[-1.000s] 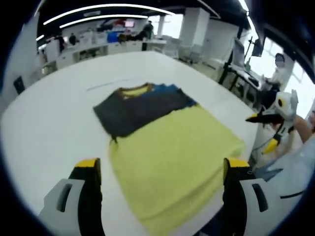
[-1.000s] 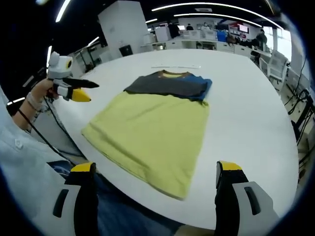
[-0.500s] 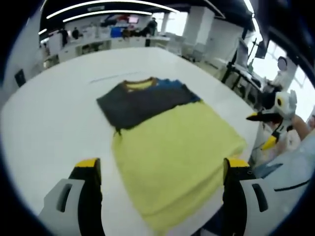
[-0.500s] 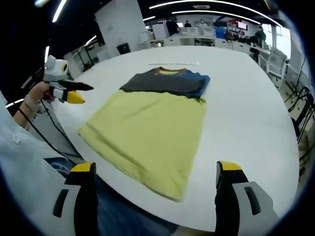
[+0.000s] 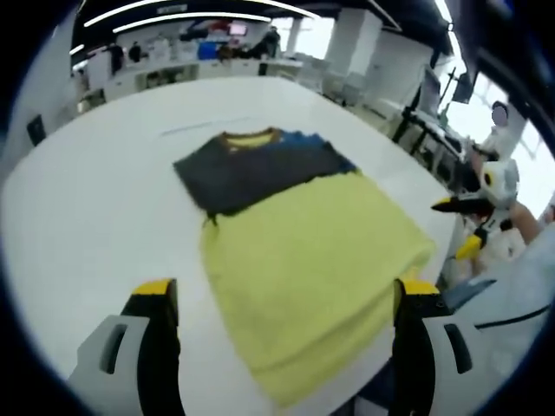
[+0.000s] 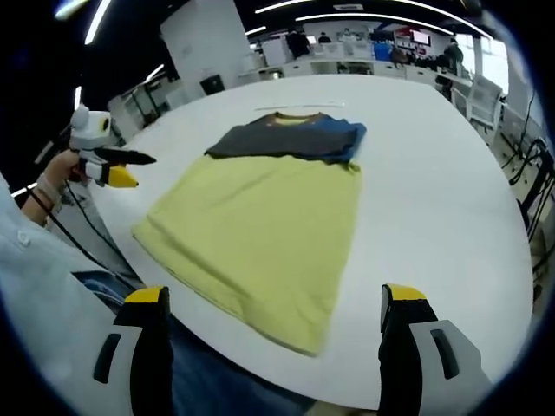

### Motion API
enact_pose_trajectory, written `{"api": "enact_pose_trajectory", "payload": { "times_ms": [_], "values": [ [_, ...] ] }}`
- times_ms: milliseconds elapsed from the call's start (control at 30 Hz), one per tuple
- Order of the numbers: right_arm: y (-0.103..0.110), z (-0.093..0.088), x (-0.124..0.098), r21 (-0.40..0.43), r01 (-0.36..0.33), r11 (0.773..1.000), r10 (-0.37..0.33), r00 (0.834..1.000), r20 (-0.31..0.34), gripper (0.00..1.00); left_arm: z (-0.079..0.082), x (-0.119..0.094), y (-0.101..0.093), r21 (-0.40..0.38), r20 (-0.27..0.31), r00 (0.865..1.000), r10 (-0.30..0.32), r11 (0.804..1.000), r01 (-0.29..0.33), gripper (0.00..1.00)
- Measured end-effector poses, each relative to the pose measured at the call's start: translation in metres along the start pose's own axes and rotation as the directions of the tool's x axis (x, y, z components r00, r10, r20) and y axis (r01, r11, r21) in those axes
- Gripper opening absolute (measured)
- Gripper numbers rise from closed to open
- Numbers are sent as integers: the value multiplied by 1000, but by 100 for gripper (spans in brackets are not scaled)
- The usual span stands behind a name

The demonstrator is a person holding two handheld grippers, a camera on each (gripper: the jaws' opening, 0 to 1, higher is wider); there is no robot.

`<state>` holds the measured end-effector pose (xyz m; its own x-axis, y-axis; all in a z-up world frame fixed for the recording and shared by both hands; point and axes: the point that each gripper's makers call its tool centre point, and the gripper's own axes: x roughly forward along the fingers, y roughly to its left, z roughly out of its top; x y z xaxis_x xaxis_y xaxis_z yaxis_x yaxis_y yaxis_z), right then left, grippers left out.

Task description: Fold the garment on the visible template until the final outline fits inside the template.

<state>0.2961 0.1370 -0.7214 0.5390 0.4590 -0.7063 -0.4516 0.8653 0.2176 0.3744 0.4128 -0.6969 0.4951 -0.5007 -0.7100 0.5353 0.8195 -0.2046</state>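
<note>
A: Where is the T-shirt [image 5: 295, 251] being seen?

B: It is being shown lying flat on the white tabletop [image 5: 95, 225], with sleeves folded in, dark grey and blue shoulder part at the far end, yellow body toward the near edge. In the right gripper view the T-shirt [image 6: 260, 217] is being seen with its yellow hem close to the near rim of the tabletop [image 6: 442, 217]. A thin line is being made out on the tabletop just beyond the collar; a template outline cannot be told.

A: Left hand-held gripper [image 5: 282, 303]?

B: Jaws are being held wide apart, nothing between them, above the near hem. In the right gripper view the left hand-held gripper [image 6: 117, 167] is being gripped by a hand [image 6: 54, 173], off the tabletop's edge, apart from the T-shirt.

A: Right hand-held gripper [image 6: 273, 312]?

B: Jaws are also being held wide apart, empty, off the cloth. It is also being seen in the left gripper view [image 5: 468, 227], beside the tabletop.
</note>
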Motion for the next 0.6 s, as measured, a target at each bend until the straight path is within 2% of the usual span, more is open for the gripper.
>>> {"api": "enact_pose_trajectory", "payload": {
  "times_ms": [600],
  "values": [
    [-1, -11, 7, 26, -5, 1000, 5, 1000, -17, 100, -20, -7, 0, -38, -20, 1000, -5, 999, 4, 99]
  ]
}}
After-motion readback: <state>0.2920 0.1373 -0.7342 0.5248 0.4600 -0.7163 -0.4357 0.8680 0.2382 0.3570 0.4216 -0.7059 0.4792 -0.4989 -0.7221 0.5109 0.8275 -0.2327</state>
